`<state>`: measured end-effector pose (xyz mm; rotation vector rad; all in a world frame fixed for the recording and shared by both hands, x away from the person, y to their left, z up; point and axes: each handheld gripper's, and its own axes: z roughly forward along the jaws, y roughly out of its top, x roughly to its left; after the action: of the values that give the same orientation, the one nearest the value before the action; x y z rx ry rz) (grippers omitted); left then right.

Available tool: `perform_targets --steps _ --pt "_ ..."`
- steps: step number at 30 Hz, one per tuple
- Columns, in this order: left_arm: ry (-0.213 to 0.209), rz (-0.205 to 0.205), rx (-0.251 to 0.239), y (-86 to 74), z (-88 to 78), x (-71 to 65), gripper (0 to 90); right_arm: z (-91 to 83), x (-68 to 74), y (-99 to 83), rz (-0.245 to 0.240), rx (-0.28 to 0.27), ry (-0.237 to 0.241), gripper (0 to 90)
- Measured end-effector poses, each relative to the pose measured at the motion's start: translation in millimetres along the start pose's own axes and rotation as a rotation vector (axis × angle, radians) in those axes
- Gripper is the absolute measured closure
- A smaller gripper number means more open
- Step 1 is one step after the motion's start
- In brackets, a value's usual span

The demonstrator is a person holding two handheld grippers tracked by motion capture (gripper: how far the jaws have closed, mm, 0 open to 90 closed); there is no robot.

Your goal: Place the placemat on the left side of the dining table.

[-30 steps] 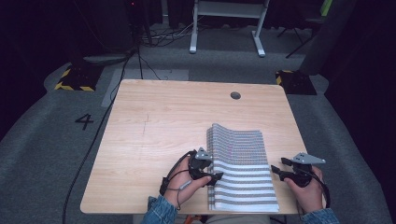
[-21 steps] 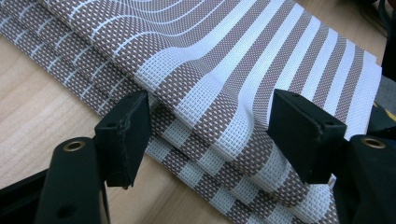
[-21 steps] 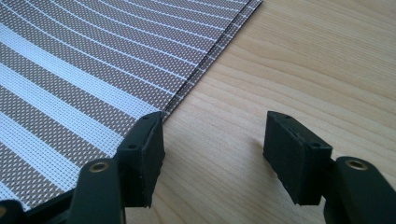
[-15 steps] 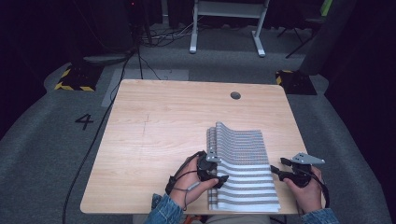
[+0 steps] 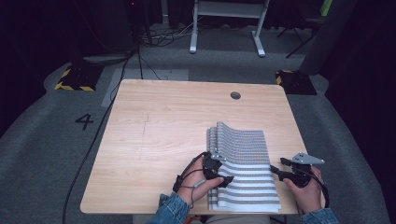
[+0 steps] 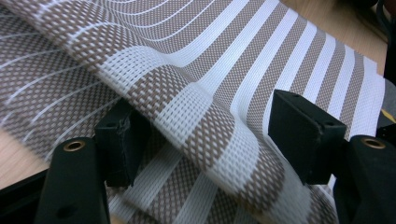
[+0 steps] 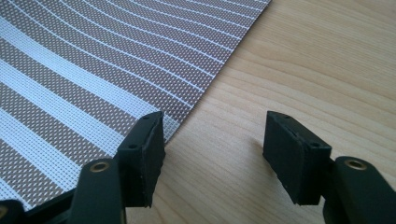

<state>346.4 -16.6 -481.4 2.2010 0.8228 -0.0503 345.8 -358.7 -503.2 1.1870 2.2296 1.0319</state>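
Two grippers flank the striped mat (image 5: 245, 163) at the table's (image 5: 154, 130) near edge: left gripper (image 5: 223, 178) spread astride its raised fold; right gripper (image 5: 275, 171) spread beside its corner.

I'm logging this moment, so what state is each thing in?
Striped mat: folded over, upper layer bowed up along its left fold, on the table.
Left claw: open, jaws either side of the raised fold.
Right claw: open, at the mat's right edge, over bare wood.
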Motion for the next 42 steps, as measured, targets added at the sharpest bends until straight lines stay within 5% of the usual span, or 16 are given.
perform_targets --steps 6,8,14,20,30,42 --pt "-0.01 -0.018 -0.014 2.3 9.0 -2.9 39.4 0.1 0.1 0.1 0.0 0.0 0.001 38.4" --pt "-0.008 -0.043 -0.017 2.3 8.4 -3.8 50.0 0.1 0.1 0.1 0.001 0.0 0.0 38.4" --pt "0.022 -0.017 -0.061 3.6 0.9 -7.5 75.9 0.1 0.1 0.1 0.0 -0.001 0.001 38.4" --pt "0.018 0.021 -0.125 8.4 -20.6 -12.1 87.8 0.1 0.1 0.1 0.0 -0.001 0.001 38.4" --pt "0.025 0.122 -0.194 17.3 -54.9 -21.7 88.6 0.1 0.2 0.0 0.002 0.001 0.001 38.4" --pt "0.07 0.144 -0.237 10.0 -107.0 -10.7 88.6 -0.5 -0.2 0.3 0.006 0.006 0.003 38.5"
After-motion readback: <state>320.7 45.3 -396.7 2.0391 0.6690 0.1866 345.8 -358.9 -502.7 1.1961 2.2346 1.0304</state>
